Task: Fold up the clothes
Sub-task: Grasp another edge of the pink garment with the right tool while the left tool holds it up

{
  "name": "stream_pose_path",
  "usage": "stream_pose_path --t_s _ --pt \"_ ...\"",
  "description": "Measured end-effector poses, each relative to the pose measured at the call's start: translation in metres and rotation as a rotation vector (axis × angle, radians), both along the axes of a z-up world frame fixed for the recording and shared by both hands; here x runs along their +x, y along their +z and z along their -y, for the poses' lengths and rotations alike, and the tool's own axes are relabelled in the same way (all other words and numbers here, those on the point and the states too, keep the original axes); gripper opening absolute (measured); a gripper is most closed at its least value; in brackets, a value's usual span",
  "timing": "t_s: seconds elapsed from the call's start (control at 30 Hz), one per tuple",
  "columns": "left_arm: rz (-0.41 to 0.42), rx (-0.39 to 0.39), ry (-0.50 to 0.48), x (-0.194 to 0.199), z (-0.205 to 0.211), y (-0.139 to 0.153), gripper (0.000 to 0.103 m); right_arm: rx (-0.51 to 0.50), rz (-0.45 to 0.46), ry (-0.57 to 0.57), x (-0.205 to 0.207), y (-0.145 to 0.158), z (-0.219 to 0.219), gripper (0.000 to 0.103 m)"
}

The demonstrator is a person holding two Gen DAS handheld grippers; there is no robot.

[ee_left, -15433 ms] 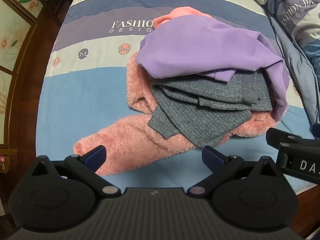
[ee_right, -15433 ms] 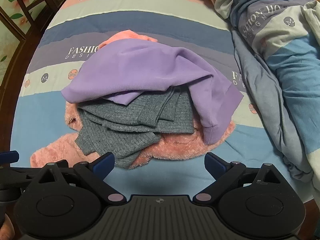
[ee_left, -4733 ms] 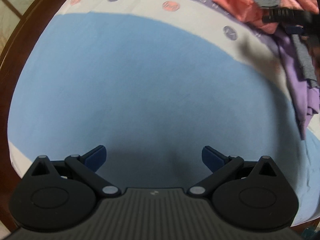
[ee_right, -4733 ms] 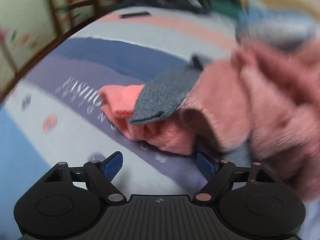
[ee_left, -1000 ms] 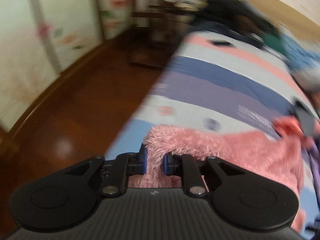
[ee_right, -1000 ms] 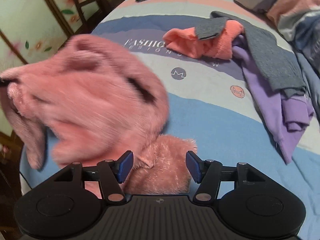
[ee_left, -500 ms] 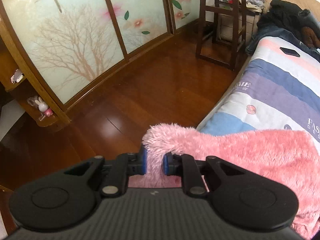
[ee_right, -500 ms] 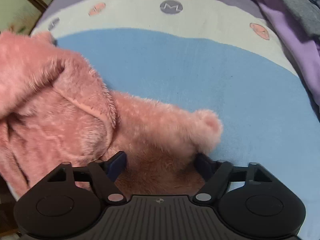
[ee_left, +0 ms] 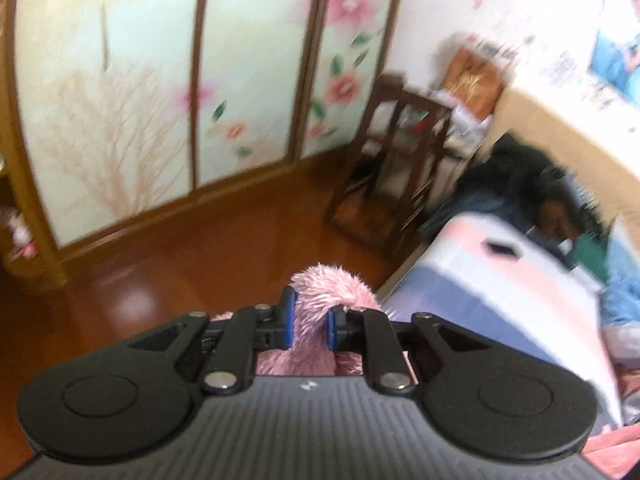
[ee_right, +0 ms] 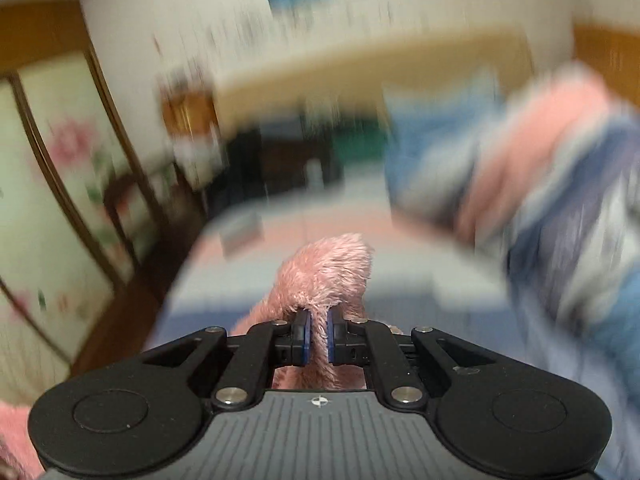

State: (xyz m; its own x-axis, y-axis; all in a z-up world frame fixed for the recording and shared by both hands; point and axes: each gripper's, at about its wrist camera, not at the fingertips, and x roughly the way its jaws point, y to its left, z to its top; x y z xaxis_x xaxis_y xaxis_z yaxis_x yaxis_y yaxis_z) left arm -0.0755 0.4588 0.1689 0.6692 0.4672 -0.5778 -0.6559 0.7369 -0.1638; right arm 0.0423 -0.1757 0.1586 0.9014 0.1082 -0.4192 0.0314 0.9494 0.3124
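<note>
**Both grippers clamp the pink fleece garment, held up off the bed**

The left gripper (ee_left: 310,322) has its jaws closed tight on a tuft of the fluffy pink garment (ee_left: 332,292), which sticks up between the blue pads (ee_left: 287,320). To the far right lies the striped bed (ee_left: 500,292), with a small dark object (ee_left: 502,248) on it; a wooden chair (ee_left: 400,168) stands beside floral sliding doors (ee_left: 160,80) on the left. The right gripper (ee_right: 318,336) likewise has its jaws pinched on the pink garment (ee_right: 324,276). Its view is heavily blurred; a striped quilt (ee_right: 560,184) shows at the right.
</note>
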Motion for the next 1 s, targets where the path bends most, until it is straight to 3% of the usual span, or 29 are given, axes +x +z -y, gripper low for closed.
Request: stream_pose_path --t_s 0.07,0.17,0.23,0.3,0.33,0.4,0.47,0.57,0.77,0.9,0.93,1.0 --pt "0.072 0.039 -0.031 -0.001 0.006 0.029 0.016 0.001 0.145 -0.036 -0.003 0.059 0.022 0.008" --pt "0.198 0.058 -0.061 -0.007 0.014 0.079 0.016 0.113 0.340 -0.121 -0.030 0.126 0.060 0.008" --pt "0.264 0.102 -0.081 -0.017 0.023 0.106 0.016 0.095 0.413 -0.159 -0.052 0.152 0.076 0.008" --pt "0.289 0.141 -0.097 -0.023 0.028 0.120 0.017 0.063 0.478 -0.193 -0.075 0.176 0.091 0.008" --pt "0.275 0.147 -0.102 -0.023 0.029 0.121 0.018 0.047 0.510 -0.211 -0.086 0.188 0.098 0.008" --pt "0.192 0.117 -0.107 -0.017 0.028 0.110 0.019 0.043 0.485 -0.256 -0.096 0.191 0.117 0.008" --pt "0.080 0.082 -0.108 -0.010 0.032 0.085 0.019 0.035 0.377 -0.288 -0.098 0.173 0.133 0.008" --pt "-0.098 0.026 -0.136 -0.008 0.045 0.024 0.019 0.021 0.172 -0.319 -0.098 0.129 0.153 0.009" --pt "-0.533 -0.081 -0.120 -0.022 0.091 -0.139 0.019 0.027 -0.358 -0.330 -0.083 -0.045 0.153 0.009" --pt "-0.858 -0.071 -0.138 -0.033 0.121 -0.218 0.019 -0.027 -0.576 -0.305 -0.085 -0.138 0.121 0.009" --pt "-0.927 -0.066 -0.149 -0.037 0.127 -0.233 0.024 -0.049 -0.620 -0.295 -0.087 -0.157 0.112 0.010" --pt "-0.956 -0.060 -0.185 -0.045 0.133 -0.237 0.030 -0.166 -0.660 -0.257 -0.085 -0.173 0.091 0.016"
